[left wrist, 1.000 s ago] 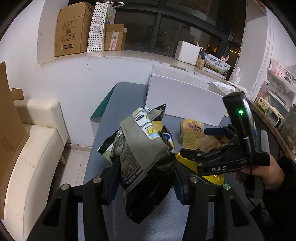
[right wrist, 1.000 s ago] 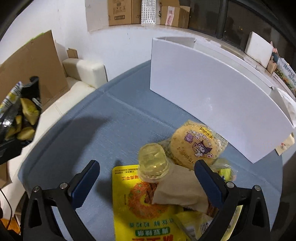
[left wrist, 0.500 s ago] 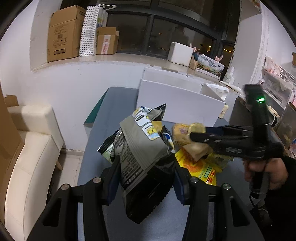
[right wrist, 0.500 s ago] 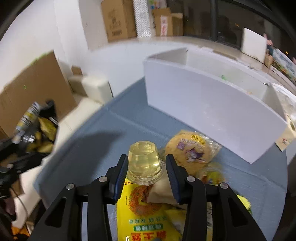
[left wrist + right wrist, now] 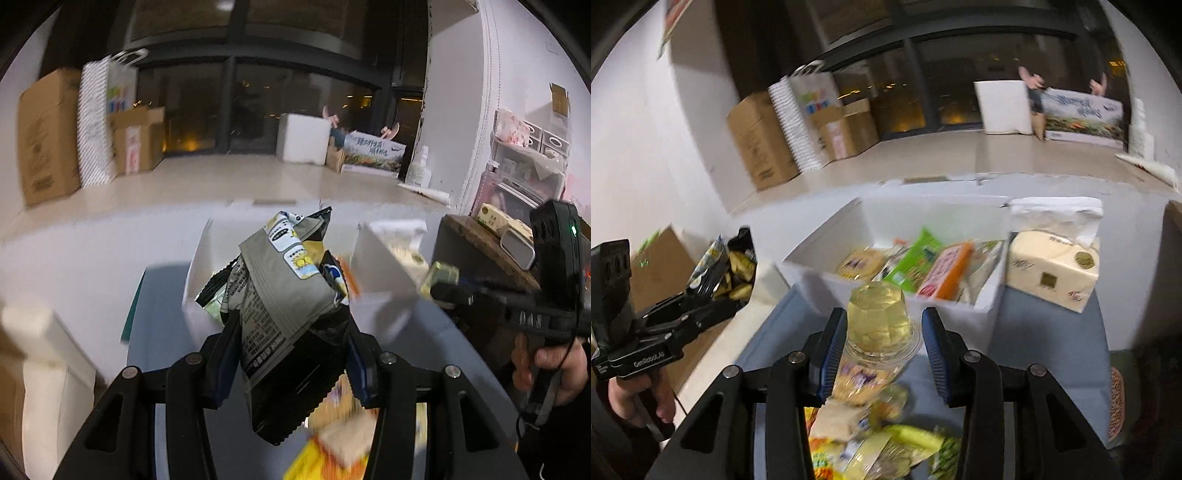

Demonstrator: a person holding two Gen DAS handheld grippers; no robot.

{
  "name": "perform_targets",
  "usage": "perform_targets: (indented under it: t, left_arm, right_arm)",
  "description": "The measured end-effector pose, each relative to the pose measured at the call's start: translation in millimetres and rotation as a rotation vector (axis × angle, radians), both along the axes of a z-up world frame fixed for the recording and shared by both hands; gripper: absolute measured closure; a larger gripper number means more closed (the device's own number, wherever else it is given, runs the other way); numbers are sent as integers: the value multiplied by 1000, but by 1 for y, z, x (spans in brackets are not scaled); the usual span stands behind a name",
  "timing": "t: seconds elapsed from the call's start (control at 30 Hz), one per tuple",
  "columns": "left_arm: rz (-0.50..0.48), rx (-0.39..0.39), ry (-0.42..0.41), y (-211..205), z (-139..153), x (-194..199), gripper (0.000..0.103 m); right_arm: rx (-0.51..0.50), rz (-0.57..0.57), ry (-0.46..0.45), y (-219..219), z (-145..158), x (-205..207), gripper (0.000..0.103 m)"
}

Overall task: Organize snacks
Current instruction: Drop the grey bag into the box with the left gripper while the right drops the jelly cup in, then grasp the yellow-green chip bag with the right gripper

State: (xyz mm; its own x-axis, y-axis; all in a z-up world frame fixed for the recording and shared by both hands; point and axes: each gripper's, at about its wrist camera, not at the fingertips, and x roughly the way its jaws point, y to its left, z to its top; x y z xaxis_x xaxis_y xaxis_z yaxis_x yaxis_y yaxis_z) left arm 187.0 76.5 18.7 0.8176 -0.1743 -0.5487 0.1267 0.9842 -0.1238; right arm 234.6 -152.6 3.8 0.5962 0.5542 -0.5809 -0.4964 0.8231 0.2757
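The left gripper (image 5: 288, 354) is clamping a crinkled grey-and-black foil snack bag (image 5: 291, 317) between its blue-padded fingers (image 5: 225, 354), holding it raised in front of the white rectangular storage box (image 5: 384, 273). The bag's printed text is too small to read. The right wrist view is showing what the left view is hiding: the box interior (image 5: 964, 221), where a green packet (image 5: 916, 266) and a pink-and-orange packet (image 5: 945, 273) are lying among other snacks. In that view the right gripper (image 5: 882, 347) is gripping a clear plastic jelly cup (image 5: 879, 321) with pale yellow contents, above the blue table (image 5: 1045, 350) and short of the box wall. The left gripper body is reading "GeoRoboLAB" or similar; blur is preventing certainty. A cream tissue pack (image 5: 1052, 273) is standing just beside the box. Loose yellow packets (image 5: 864, 443) are lying below the right gripper. Brown cardboard cartons (image 5: 761, 144) are sitting on the window ledge behind.
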Motion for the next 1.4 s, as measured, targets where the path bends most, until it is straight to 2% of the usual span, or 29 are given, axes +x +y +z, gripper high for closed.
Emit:
perform_targets:
  t: [0.1,0.2,0.3,0.5,0.6,0.63,0.67,0.73,0.8,0.93,1.17,1.27,1.4]
  left_arm:
    - [18,31,-4,-5,11,42,49]
    - [13,11,9,-8,14,78,49]
    - [19,17,21,-10,13,103,49]
    - [39,35,45,-7,5,125,48]
    - [72,43,67,-1,0,131,36]
    - [76,43,74,0,-2,132,19]
    - [71,34,74,2,-3,131,2]
    - [72,24,68,5,-3,129,0]
    - [94,44,74,7,-5,127,0]
    - [111,27,118,9,-13,129,0]
    - [113,26,96,8,-11,109,0]
    - [105,12,86,6,-7,90,0]
    - [81,18,63,0,-4,44,0]
  right_arm:
    - [-16,-6,-14,4,6,22,57]
    - [-21,19,-41,15,8,43,57]
    - [-77,14,-36,27,7,63,57]
    - [-113,-6,-30,31,3,86,57]
    - [-142,-11,-26,33,-1,92,56]
    - [-162,-24,-24,33,-4,94,54]
    - [-178,-35,-21,33,-6,95,33]
    - [-189,-56,-44,31,-10,94,0]
    - [-182,-49,-60,28,-12,90,0]
    - [-177,-44,-30,28,-16,87,0]
    - [-136,-44,-17,22,-23,71,0]
    - [-97,-44,-29,13,-18,53,0]
    - [-48,-38,-48,-4,-6,19,0]
